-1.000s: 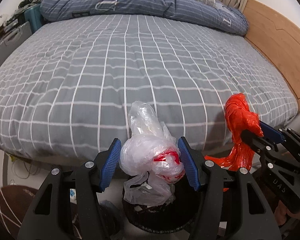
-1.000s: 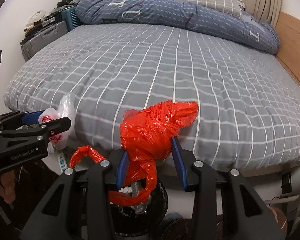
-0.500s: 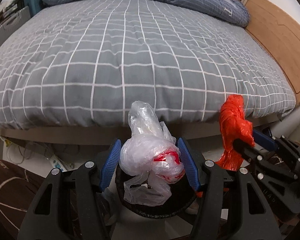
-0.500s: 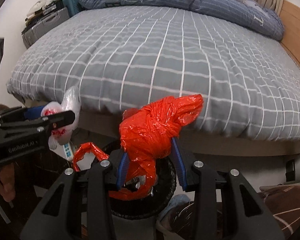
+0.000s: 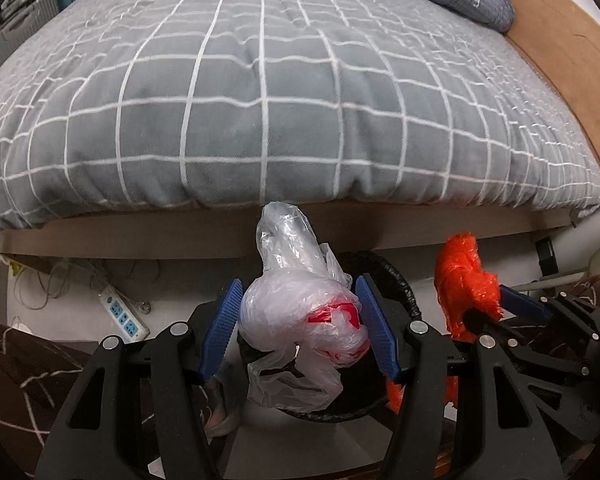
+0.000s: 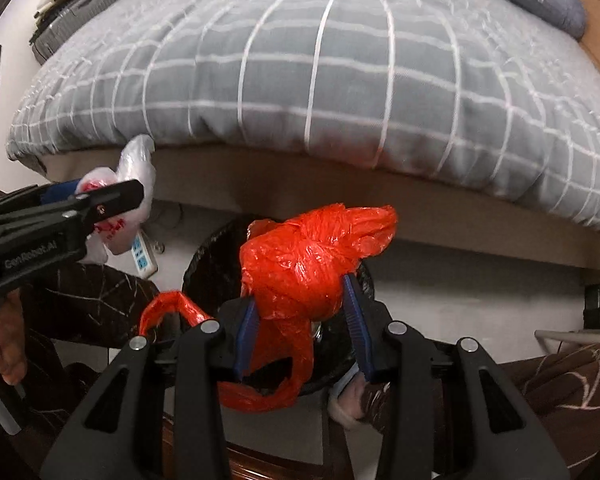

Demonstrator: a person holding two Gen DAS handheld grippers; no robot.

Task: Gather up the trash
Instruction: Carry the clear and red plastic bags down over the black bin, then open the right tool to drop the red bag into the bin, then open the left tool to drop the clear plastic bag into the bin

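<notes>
My left gripper [image 5: 298,316] is shut on a crumpled clear plastic bag with red print [image 5: 300,312] and holds it above a black trash bin [image 5: 396,280] on the floor by the bed. My right gripper [image 6: 302,308] is shut on a knotted red plastic bag [image 6: 308,256], held over the same bin [image 6: 208,264]. The red bag [image 5: 462,276] and right gripper show at the right of the left wrist view. The clear bag [image 6: 136,168] and left gripper show at the left of the right wrist view.
A bed with a grey checked cover [image 5: 280,88] fills the background, its wooden frame edge [image 5: 140,236] just beyond the bin. A white power strip [image 5: 124,316] lies on the floor to the left. Brown patterned rug [image 6: 560,392] lies at both sides.
Both grippers have dropped from bed height down towards the floor, carrying their bags. The bin now lies directly under both bags and the bed edge has risen in view.
</notes>
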